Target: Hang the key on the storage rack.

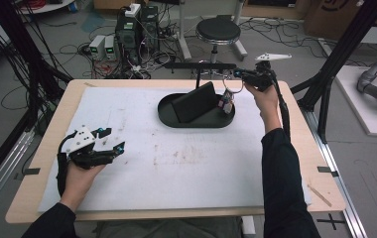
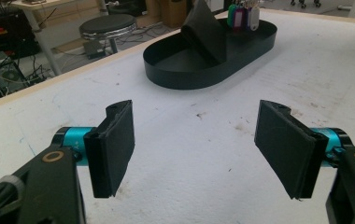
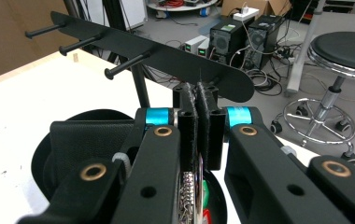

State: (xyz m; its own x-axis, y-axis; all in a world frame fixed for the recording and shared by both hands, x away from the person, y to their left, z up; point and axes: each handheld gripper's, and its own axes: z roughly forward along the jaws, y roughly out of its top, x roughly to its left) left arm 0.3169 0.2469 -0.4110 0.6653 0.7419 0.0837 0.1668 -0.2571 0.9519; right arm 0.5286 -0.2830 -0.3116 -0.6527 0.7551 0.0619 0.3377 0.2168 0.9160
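Observation:
My right gripper (image 1: 236,75) is held up over the far right end of a black oval tray (image 1: 196,125), shut on the ring of a bunch of keys (image 1: 226,101) with coloured tags that hangs down to the tray. In the right gripper view its jaws (image 3: 199,100) are pressed together, with the keys' chain (image 3: 190,191) below them and a black peg rack (image 3: 166,56) just ahead. A black wedge-shaped case (image 1: 194,101) leans inside the tray. My left gripper (image 1: 113,140) rests open near the table's left side, with nothing between its pads (image 2: 115,144).
The peg rack (image 1: 199,65) stands on a post at the table's far edge, behind the tray. A white mat (image 1: 176,163) covers the tabletop. Beyond the table stand a stool (image 1: 218,30), computers (image 1: 132,29) and loose cables on the floor.

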